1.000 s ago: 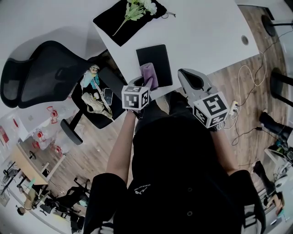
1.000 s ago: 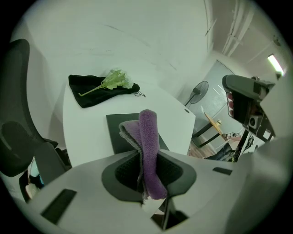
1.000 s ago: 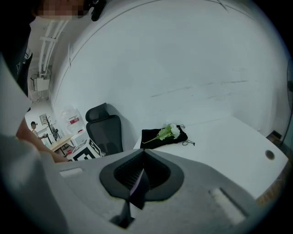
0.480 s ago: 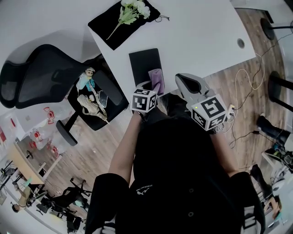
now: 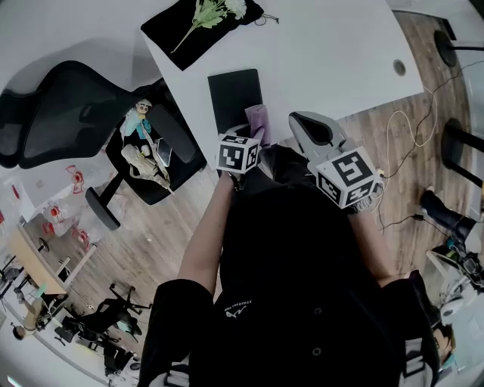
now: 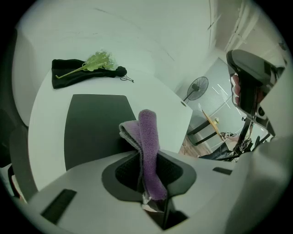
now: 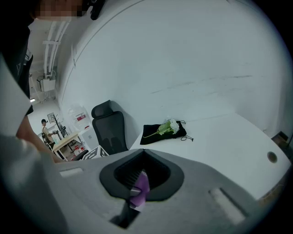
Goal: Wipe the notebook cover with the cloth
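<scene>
Left gripper jaws are pinching the soft, floppy purple cloth by its fold, over the stiff black notebook lying flat on the white bench; right gripper jaws are sitting shut on what looks like a small purple scrap

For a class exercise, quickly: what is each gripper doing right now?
Left gripper: shut on the purple cloth.
Right gripper: shut on a small purple scrap; what the scrap is cannot be told.

Surface: white table | black notebook laid flat near the front edge | black pouch spread at the far left corner, green flower sprig laid on it | round hole set near the right edge
</scene>
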Demonstrator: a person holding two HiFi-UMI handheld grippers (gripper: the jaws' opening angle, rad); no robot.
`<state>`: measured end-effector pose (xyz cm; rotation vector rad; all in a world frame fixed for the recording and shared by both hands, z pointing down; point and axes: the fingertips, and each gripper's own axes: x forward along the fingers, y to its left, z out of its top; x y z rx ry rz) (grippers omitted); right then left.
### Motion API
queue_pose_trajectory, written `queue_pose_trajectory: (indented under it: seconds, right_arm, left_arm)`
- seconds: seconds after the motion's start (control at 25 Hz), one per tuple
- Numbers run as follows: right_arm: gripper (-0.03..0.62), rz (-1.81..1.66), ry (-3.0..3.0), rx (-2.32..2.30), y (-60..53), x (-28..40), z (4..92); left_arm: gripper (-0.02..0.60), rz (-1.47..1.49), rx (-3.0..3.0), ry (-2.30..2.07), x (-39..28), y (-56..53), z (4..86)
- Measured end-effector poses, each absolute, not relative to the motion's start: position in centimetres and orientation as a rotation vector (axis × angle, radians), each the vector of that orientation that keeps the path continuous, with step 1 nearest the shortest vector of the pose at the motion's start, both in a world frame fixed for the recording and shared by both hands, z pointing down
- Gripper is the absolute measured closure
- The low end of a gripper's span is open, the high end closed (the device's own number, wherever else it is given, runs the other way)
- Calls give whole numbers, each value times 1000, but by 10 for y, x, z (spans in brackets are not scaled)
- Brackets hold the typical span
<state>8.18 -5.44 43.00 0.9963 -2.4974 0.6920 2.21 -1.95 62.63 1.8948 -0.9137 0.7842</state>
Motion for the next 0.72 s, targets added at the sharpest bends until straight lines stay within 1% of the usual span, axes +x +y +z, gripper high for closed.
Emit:
queue_pose_trajectory:
  seconds: [0.72]
  right_arm:
    - [589,707,-2479,1026,-51,64,431]
  left_arm:
    - [499,786,1900,-859,8,-18,631]
